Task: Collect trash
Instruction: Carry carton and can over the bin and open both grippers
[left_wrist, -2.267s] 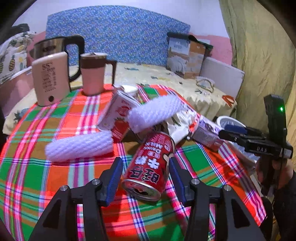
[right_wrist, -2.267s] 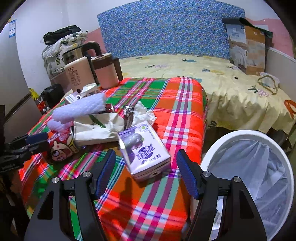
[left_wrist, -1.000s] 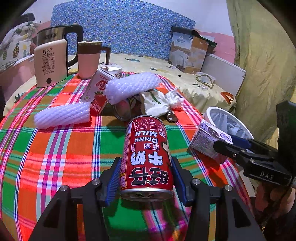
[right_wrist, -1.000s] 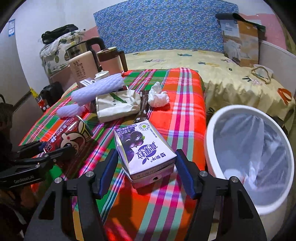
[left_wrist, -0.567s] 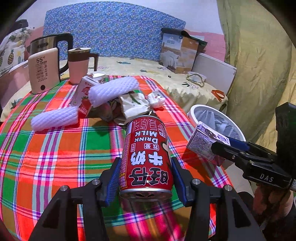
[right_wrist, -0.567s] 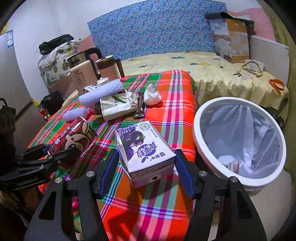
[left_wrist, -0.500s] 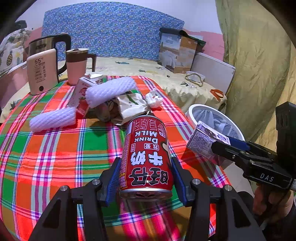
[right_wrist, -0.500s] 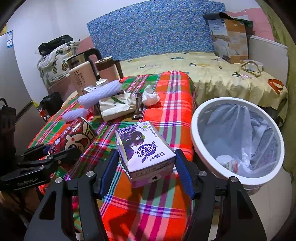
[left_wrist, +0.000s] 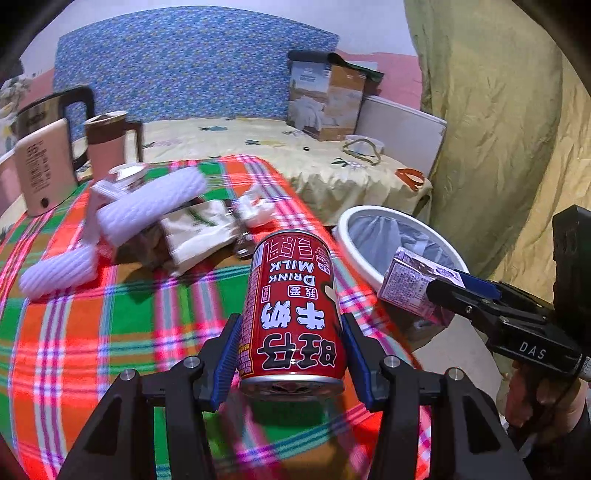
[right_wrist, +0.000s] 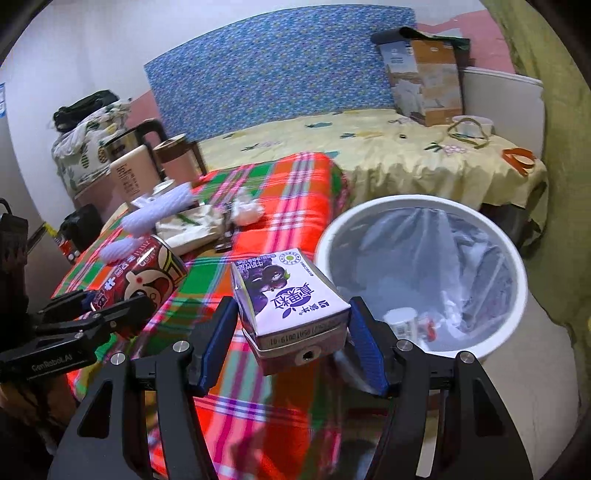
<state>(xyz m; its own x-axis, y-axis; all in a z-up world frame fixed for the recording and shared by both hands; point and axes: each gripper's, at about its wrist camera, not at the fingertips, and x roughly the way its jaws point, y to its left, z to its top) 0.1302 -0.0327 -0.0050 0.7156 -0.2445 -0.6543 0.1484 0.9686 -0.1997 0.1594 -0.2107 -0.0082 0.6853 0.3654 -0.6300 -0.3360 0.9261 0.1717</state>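
My left gripper (left_wrist: 291, 363) is shut on a red milk drink can (left_wrist: 293, 306), held in the air over the near edge of the plaid table. My right gripper (right_wrist: 293, 341) is shut on a purple-and-white drink carton (right_wrist: 288, 299), lifted beside the white bin (right_wrist: 421, 273). The bin has a clear liner and some trash at its bottom. In the left wrist view the carton (left_wrist: 413, 291) hangs just before the bin's rim (left_wrist: 354, 221). The can (right_wrist: 147, 273) shows at the left of the right wrist view. Left on the table are two white foam nets (left_wrist: 147, 206), a crumpled paper bag (left_wrist: 199, 229) and a tissue wad (left_wrist: 256, 210).
A kettle (left_wrist: 40, 162) and a pink mug (left_wrist: 107, 144) stand at the table's far left. A bed with a yellow sheet (right_wrist: 388, 158) lies behind the table and bin, with a cardboard box (right_wrist: 424, 77) on it. A green curtain (left_wrist: 498, 147) hangs at the right.
Both grippers have swung rightward off the table toward the bin, still holding the can and the carton. The bin now looms larger in both views.
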